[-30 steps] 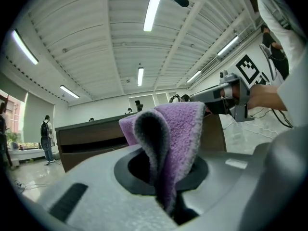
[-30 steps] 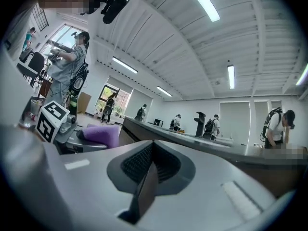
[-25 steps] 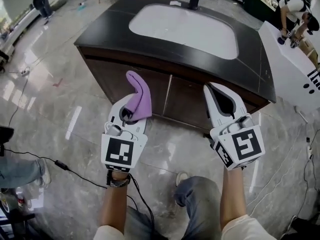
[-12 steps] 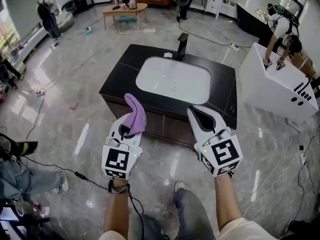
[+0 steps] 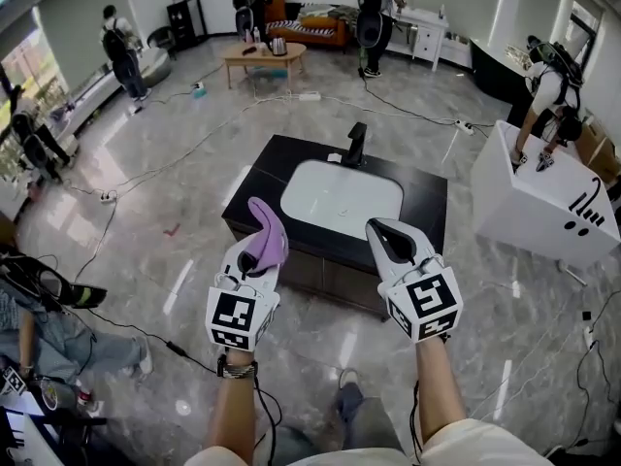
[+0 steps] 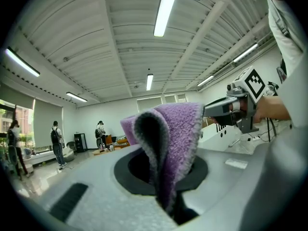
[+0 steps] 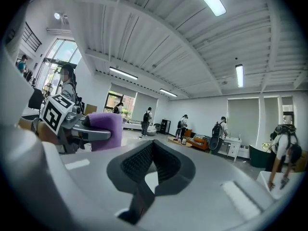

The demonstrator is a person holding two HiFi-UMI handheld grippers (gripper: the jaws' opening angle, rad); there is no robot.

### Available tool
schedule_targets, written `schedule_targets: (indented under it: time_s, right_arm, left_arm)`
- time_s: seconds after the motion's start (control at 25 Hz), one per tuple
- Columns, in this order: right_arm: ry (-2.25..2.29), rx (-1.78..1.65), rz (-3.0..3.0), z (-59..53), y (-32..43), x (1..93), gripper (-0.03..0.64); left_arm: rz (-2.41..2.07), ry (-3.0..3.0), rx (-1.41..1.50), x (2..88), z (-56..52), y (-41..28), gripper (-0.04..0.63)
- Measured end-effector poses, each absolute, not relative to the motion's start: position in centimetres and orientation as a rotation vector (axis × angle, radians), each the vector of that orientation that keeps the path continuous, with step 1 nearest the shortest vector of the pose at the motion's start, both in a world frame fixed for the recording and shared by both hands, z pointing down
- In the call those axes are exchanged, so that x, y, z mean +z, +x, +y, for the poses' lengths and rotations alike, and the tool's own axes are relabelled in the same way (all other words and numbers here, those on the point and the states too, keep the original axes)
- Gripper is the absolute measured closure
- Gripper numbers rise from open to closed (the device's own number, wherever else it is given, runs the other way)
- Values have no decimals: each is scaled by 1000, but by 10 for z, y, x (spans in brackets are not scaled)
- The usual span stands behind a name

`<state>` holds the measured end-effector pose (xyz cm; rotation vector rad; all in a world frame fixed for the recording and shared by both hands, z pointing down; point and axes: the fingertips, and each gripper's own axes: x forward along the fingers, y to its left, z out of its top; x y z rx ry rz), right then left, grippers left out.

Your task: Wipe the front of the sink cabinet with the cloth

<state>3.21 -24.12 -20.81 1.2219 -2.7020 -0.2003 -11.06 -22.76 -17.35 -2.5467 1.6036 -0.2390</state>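
Note:
The sink cabinet (image 5: 325,268) is dark brown with a black top and a white basin (image 5: 340,197), and it stands on the glossy floor ahead of me. Both grippers hang in the air in front of it, short of its doors. My left gripper (image 5: 252,256) is shut on a purple cloth (image 5: 268,231), whose folded end stands up past the jaws. The left gripper view shows the cloth (image 6: 169,143) pinched at its base. My right gripper (image 5: 386,239) is shut and holds nothing; the right gripper view shows its ribbed pads (image 7: 136,163) together.
A black faucet (image 5: 356,145) stands at the back of the basin. At the right, a person leans over a white cabinet (image 5: 539,212). Cables (image 5: 184,352) trail over the floor. Several people stand around the room, and a low table (image 5: 262,56) is at the far end.
The cabinet now looks smaller and farther off and more of the room shows. Both grippers stay raised side by side, the left still holding the cloth.

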Motion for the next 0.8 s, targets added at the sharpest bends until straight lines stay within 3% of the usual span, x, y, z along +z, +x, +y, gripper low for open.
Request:
schedule_targets:
  time_s: [0.8]
  right_arm:
    - [1164, -232, -2746, -134, 20, -273, 612]
  left_arm:
    - [1609, -2501, -245, -236, -128, -107, 546]
